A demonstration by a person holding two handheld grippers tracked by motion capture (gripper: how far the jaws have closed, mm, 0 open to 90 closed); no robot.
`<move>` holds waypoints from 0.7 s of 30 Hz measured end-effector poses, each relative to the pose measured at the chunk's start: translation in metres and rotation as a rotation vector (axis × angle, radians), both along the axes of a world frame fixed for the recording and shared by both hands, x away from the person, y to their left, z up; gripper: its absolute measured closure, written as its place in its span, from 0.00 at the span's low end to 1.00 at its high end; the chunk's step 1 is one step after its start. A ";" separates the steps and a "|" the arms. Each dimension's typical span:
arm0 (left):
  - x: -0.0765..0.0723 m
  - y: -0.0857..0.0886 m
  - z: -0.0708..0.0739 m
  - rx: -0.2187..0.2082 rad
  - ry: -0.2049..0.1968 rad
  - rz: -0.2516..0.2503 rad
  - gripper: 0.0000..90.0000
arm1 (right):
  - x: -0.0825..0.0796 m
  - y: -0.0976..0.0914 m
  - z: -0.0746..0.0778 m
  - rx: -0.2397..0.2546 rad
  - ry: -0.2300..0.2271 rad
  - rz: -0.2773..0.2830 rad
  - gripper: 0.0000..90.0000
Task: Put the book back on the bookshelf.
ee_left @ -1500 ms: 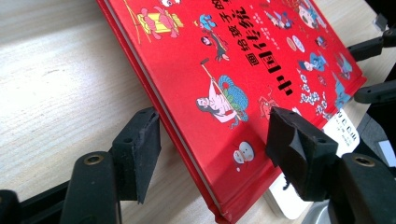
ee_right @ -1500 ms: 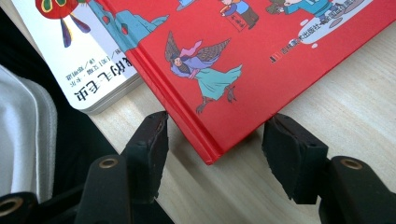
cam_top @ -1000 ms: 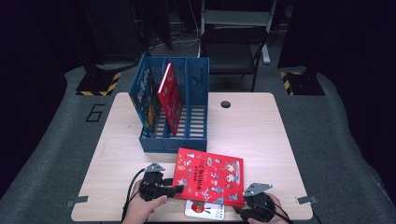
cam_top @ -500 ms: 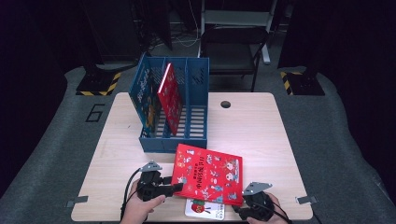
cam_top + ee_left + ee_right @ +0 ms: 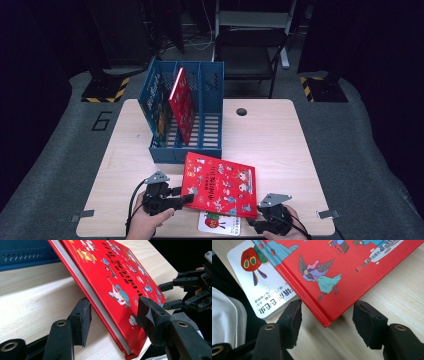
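A red picture book (image 5: pixel 220 182) lies slanted near the table's front, over a small white caterpillar book (image 5: pixel 219 223). My left gripper (image 5: pixel 185 199) has been closing and is now shut on the red book's (image 5: pixel 107 272) left edge. In the left gripper view (image 5: pixel 115 315), one pad is under the book and the other on its cover, holding that edge off the table. My right gripper (image 5: pixel 257 222) stands open at the front right corner. In the right gripper view (image 5: pixel 327 315), its jaws straddle the red book's (image 5: pixel 342 267) corner without pressing it, beside the white book (image 5: pixel 265 293).
A blue file rack (image 5: pixel 210 145) stands behind the red book, holding an upright red book (image 5: pixel 182 102) and a blue one (image 5: pixel 157 107). A cable hole (image 5: pixel 242 111) sits at the table's back. My right gripper (image 5: pixel 172 295) shows far off in the left gripper view.
My left gripper has risen a little with the red book's left edge, so the book slants more steeply. The right gripper has kept still.
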State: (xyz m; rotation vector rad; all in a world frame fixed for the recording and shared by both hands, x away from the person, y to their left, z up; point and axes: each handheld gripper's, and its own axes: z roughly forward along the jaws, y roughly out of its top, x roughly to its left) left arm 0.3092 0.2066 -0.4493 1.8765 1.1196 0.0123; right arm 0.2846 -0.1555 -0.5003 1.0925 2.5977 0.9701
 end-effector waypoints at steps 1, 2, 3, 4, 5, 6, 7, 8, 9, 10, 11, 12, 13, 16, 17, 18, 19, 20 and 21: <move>-0.001 0.000 0.000 -0.007 -0.004 0.011 0.51 | 0.000 0.001 0.000 0.005 -0.005 -0.008 0.45; -0.001 0.001 0.001 -0.008 0.001 0.002 0.51 | 0.000 0.002 0.000 0.007 -0.007 -0.007 0.45; -0.001 0.002 0.002 -0.009 0.002 0.003 0.51 | 0.001 0.002 0.001 0.003 -0.007 0.000 0.45; -0.001 0.003 0.004 -0.013 0.001 0.008 0.52 | 0.001 0.002 0.001 0.007 -0.010 -0.001 0.45; -0.001 0.004 0.005 -0.018 -0.005 0.009 0.52 | 0.002 0.003 0.001 0.016 -0.014 0.007 0.45; -0.001 0.005 0.006 -0.026 -0.004 0.015 0.52 | 0.002 0.003 0.001 0.021 -0.020 0.004 0.45; -0.001 0.006 0.007 -0.026 -0.009 0.015 0.52 | 0.002 0.004 0.002 0.032 -0.017 0.004 0.45; -0.002 0.007 0.009 -0.029 -0.009 0.016 0.52 | 0.002 0.005 0.002 0.041 -0.010 0.005 0.45; -0.002 0.008 0.010 -0.029 -0.010 0.018 0.53 | 0.003 0.006 0.002 0.039 -0.015 -0.002 0.45; -0.002 0.008 0.011 -0.027 -0.012 0.028 0.53 | 0.003 0.008 0.002 0.044 -0.014 0.001 0.45; -0.003 0.010 0.012 -0.024 -0.012 0.025 0.53 | 0.004 0.008 0.003 0.043 -0.011 0.016 0.45; -0.003 0.010 0.013 -0.026 -0.012 0.031 0.53 | 0.005 0.010 0.003 0.052 -0.018 0.008 0.45; -0.003 0.011 0.013 -0.026 -0.012 0.034 0.53 | 0.005 0.010 0.003 0.051 -0.006 0.015 0.45; -0.005 0.013 0.017 -0.020 -0.020 0.049 0.53 | 0.006 0.013 0.004 0.069 -0.009 0.019 0.45; -0.005 0.014 0.019 -0.018 -0.024 0.050 0.53 | 0.007 0.014 0.004 0.070 -0.003 0.024 0.45; -0.006 0.016 0.020 -0.017 -0.027 0.052 0.53 | 0.007 0.016 0.004 0.078 -0.005 0.014 0.45; -0.006 0.017 0.022 -0.020 -0.027 0.058 0.53 | 0.008 0.016 0.005 0.078 -0.012 0.024 0.45; -0.007 0.018 0.023 -0.023 -0.031 0.062 0.53 | 0.009 0.018 0.005 0.089 -0.007 0.028 0.45; -0.008 0.020 0.025 -0.020 -0.031 0.064 0.53 | 0.009 0.019 0.006 0.095 0.006 0.030 0.45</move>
